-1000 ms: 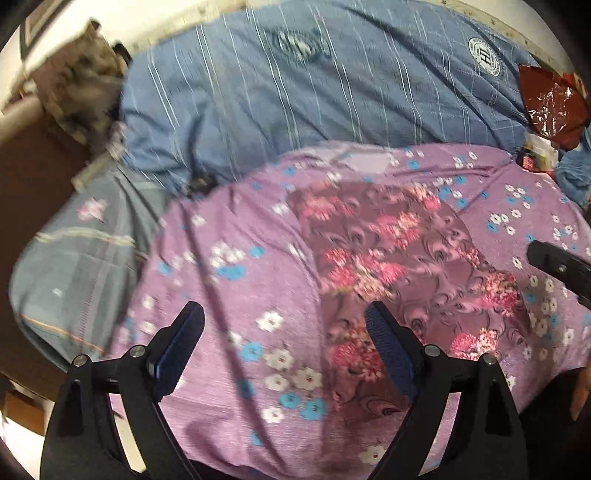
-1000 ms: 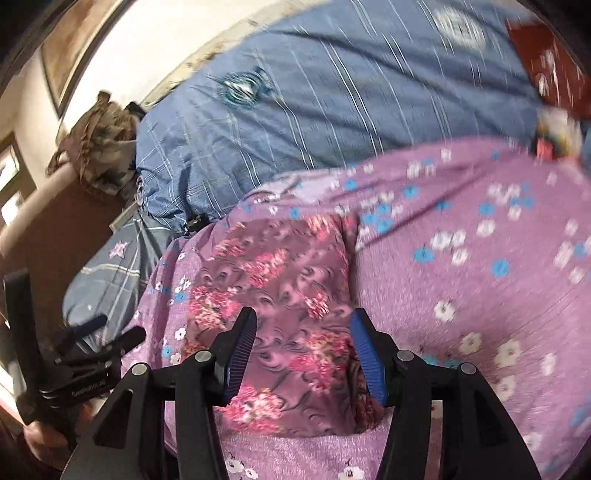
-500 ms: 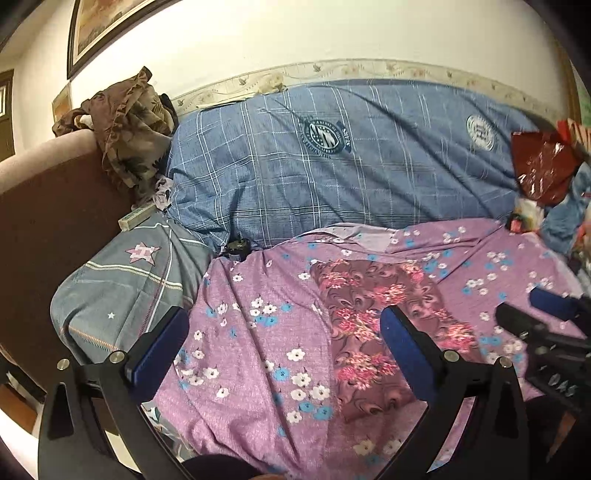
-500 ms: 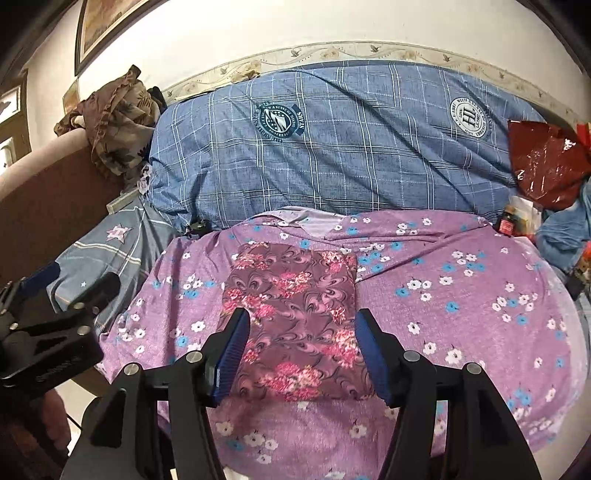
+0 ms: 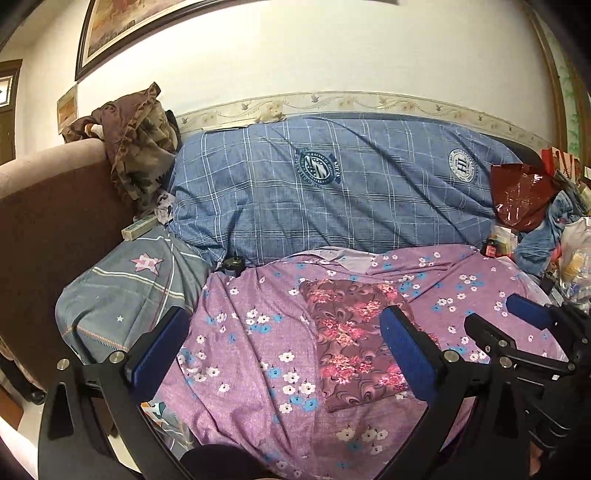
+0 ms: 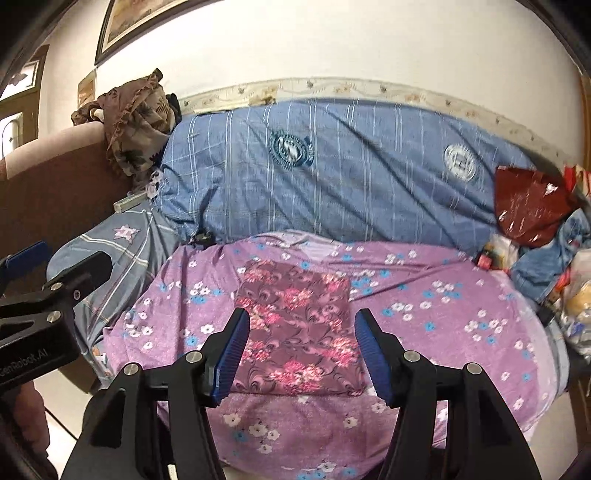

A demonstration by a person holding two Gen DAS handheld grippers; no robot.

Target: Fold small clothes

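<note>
Both hand-held grippers are seen raised above the bed, nothing between their blue pads: the left hand-held gripper (image 5: 286, 349) is spread wide, the right hand-held gripper (image 6: 301, 352) is held at a moderate gap, empty. A folded maroon floral cloth (image 6: 299, 332) is laid flat as a neat rectangle on the purple flowered sheet (image 5: 240, 332), near the middle of the bed and a little toward the front edge; it is touched by neither gripper. In the left wrist view its right lower corner is covered by the left gripper's right finger (image 5: 408, 354), and the right gripper is cut off at the frame's right edge. The right wrist view is motion-blurred, so the crests on the blue checked quilt (image 5: 351, 192) behind cannot be read there. A grey-blue pillow with a star (image 5: 125, 288) is seen left of the sheet, partly tucked under it. A brown patterned garment (image 5: 136, 151) is draped over the brown headboard (image 5: 48, 229); its shape cannot be made out. At the far right a dark red plastic bag (image 5: 521, 195) is seen, contents hidden, with blue fabric, a small red-capped bottle and clear bags beside it, too cluttered and cropped to identify. A framed picture (image 5: 147, 26) is cut off at the top.
</note>
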